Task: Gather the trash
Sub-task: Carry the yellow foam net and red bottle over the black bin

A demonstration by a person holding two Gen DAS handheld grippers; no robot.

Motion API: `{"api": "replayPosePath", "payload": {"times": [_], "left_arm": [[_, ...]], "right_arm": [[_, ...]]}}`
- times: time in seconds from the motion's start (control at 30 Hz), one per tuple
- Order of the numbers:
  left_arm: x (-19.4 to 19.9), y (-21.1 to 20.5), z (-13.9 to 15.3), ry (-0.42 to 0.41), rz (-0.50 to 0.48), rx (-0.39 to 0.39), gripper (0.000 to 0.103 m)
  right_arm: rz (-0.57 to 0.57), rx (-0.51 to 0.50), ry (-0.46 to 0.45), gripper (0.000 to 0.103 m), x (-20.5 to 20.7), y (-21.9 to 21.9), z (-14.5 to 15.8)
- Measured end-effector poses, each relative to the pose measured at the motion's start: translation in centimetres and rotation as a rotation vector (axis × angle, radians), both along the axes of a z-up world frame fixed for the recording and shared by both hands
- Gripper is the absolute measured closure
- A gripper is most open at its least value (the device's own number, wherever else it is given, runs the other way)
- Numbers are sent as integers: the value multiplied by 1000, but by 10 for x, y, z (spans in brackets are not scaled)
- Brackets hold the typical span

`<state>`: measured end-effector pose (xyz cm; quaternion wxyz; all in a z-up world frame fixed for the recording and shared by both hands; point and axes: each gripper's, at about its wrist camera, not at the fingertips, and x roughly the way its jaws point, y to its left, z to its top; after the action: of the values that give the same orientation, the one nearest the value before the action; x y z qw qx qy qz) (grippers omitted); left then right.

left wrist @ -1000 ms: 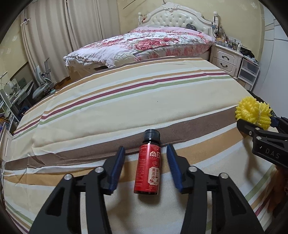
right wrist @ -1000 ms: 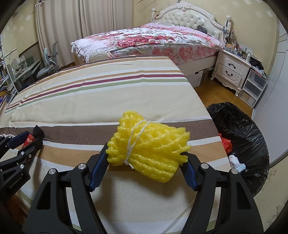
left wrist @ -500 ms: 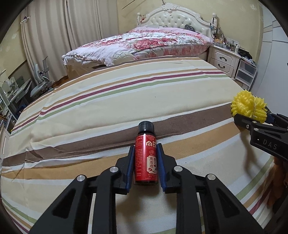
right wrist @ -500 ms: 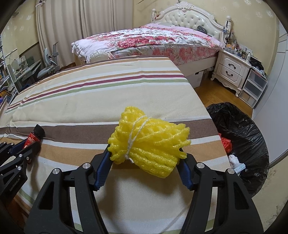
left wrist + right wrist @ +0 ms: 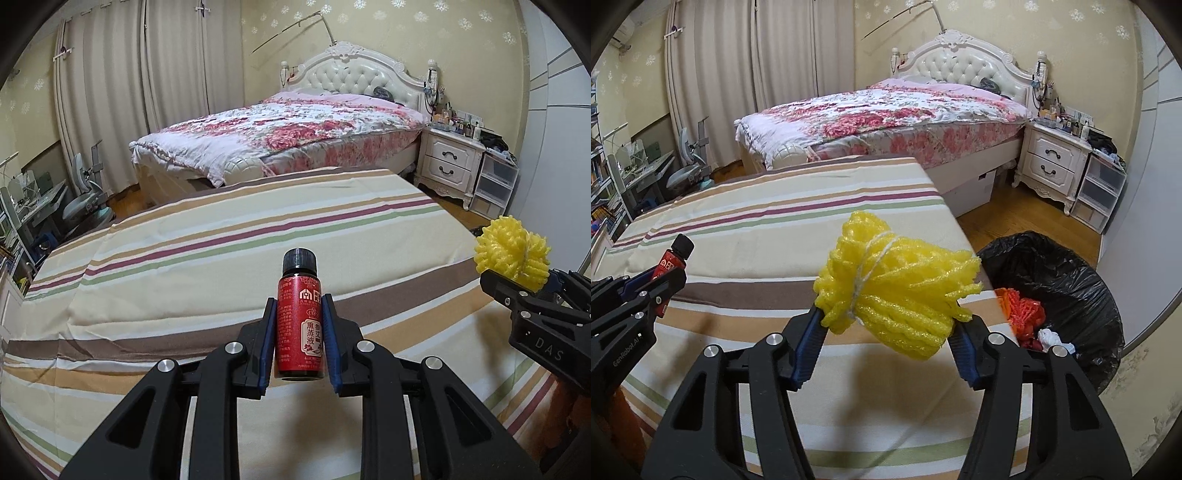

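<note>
Left gripper (image 5: 300, 341): my jaws are clamped on the red bottle (image 5: 300, 325), which stands upright between the pads, clear of the striped cover (image 5: 221, 266).
Right gripper (image 5: 886, 341): my jaws are closing on the yellow foam net (image 5: 897, 291), a bundle tied with string; pads press both its sides, and it is off the cover.
Step in hand: both pieces gripped and lifted, as I judge; carrying comes next.
Next move: swing each over the bin's mouth, then release.
Bin (image 5: 1082, 288): black-lined, on the floor beside the cover's right edge, beyond the net.
Contents: red-orange netting (image 5: 1021, 310) and white scraps (image 5: 1051, 338).
</note>
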<state>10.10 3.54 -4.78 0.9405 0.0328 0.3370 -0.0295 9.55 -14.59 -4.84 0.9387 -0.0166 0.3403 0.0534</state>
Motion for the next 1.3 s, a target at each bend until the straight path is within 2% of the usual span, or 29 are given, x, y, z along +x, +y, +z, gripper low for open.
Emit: {"api": "replayPosePath", "payload": {"times": [0.23, 0.37, 0.67, 0.87, 1.2, 1.3], "left_arm": [[9, -38, 13, -51, -68, -24, 78], [17, -66, 16, -61, -114, -45, 78], [44, -140, 18, -74, -231, -56, 78], [61, -180, 13, -69, -269, -45, 78], [88, -221, 0, -44, -309, -6, 78], [93, -228, -5, -27, -312, 2, 78]], "right_arm": [[-101, -64, -115, 45, -17, -45, 25], [-169, -106, -144, 44, -21, -73, 30], [-300, -97, -134, 44, -7, -134, 27], [-363, -61, -120, 44, 8, -162, 18], [-438, -39, -89, 43, 34, -193, -2], [-455, -48, -82, 39, 39, -197, -6]]}}
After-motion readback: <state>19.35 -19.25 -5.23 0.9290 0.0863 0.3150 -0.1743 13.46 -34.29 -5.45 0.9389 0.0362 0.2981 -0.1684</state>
